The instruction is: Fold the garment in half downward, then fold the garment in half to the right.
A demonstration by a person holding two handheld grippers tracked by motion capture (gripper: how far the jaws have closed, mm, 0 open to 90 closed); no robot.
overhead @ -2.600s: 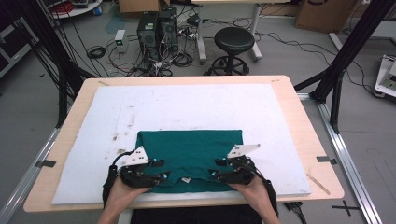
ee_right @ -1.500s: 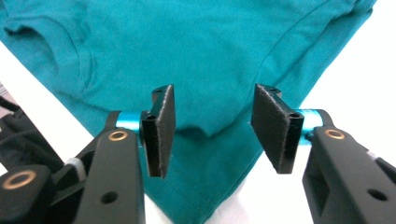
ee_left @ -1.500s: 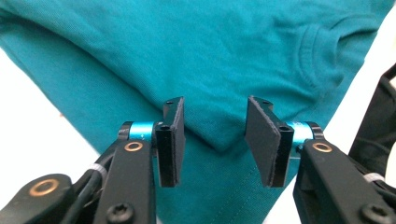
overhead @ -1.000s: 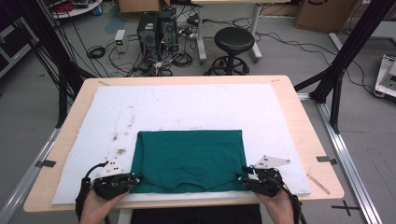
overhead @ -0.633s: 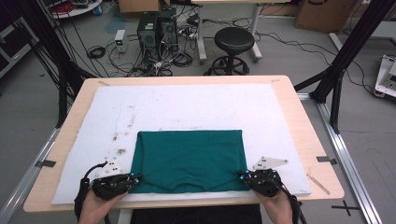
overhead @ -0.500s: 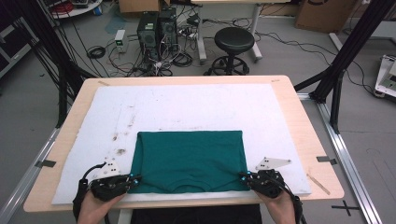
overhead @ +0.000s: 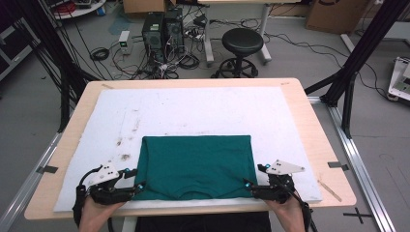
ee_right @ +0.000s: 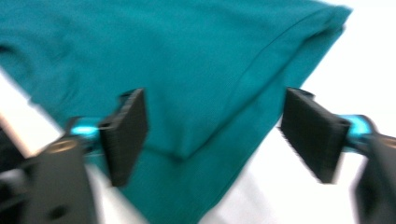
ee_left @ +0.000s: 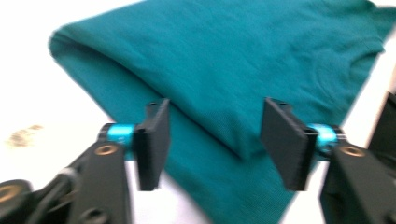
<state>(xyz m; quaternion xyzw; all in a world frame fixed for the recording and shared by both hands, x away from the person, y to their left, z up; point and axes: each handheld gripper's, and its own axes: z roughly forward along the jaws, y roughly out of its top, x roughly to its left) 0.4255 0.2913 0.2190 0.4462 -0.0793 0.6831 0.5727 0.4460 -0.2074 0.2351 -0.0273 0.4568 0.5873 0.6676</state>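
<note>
cloth work is sitting at the near edge of the table (overhead: 319,159): a folded green garment (overhead: 196,164) is lying flat on the white mat (overhead: 193,111), a neat rectangle with its neckline curve facing the person. the left gripper (overhead: 133,186) is waiting at the near left corner and the right gripper (overhead: 250,186) at the near right corner, each with its jaws spread wide and nothing between them yet. in the left gripper view the garment (ee_left: 243,79) is showing a doubled corner lying between the open pads (ee_left: 152,140); in the right gripper view the garment (ee_right: 187,70) is showing the same, a hemmed flap resting over a lower layer.

judging from this, the step in hand is pinching both near corners for a further fold away from the person. to do it well, each lower jaw is needing to slide under the whole stack, not just the top flap, so every layer is coming up together. both grippers are best closing at the same moment and at matching spots along the edge, so the fold line is staying square to the sides. lifting low and carrying the edge evenly toward the far edge is keeping the layers from shearing or bunching at the neckline.
</note>
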